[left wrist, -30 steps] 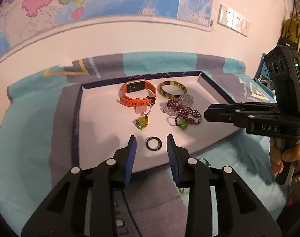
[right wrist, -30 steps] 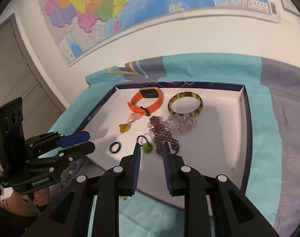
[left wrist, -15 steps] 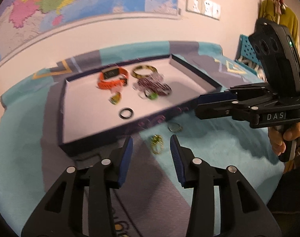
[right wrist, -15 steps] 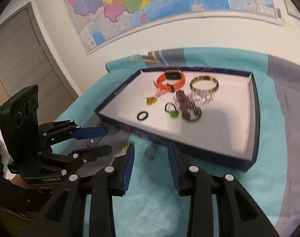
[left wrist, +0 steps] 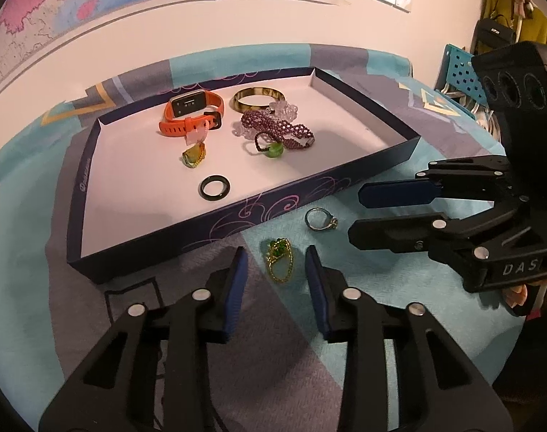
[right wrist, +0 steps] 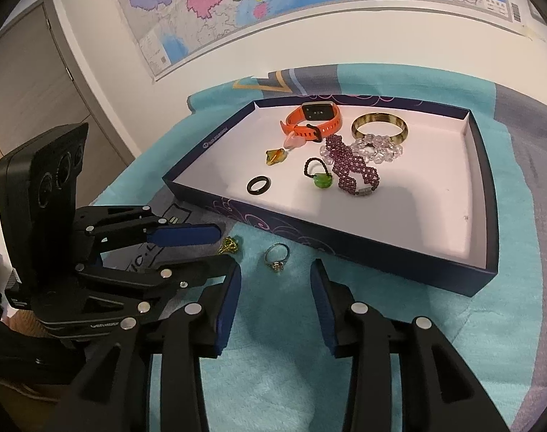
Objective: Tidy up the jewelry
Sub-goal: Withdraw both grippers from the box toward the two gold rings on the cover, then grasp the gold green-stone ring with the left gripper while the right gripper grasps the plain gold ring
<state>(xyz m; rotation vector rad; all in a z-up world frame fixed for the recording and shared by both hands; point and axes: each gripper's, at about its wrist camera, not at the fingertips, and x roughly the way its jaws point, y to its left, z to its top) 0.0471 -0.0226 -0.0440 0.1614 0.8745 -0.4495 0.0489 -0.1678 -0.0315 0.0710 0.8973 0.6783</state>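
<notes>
Roughly upright gold-green ring [left wrist: 280,259], apparently untouched.

Warm, dim indoor light, soft shadows, sharp focus, heavy fisheye vignetting.

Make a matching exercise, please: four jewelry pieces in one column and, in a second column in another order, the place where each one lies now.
Things:
1. black ring
2. silver ring
3. gold chain with green stone
4. orange watch band

Places:
A. on the cloth, lined up between the fingers of the open left tool
B. in the tray, toward its far side
C. on the cloth, ahead of the open right tool
D. in the tray, alone near its front wall

Pairs: 1-D, 2-C, 3-A, 4-B
</notes>
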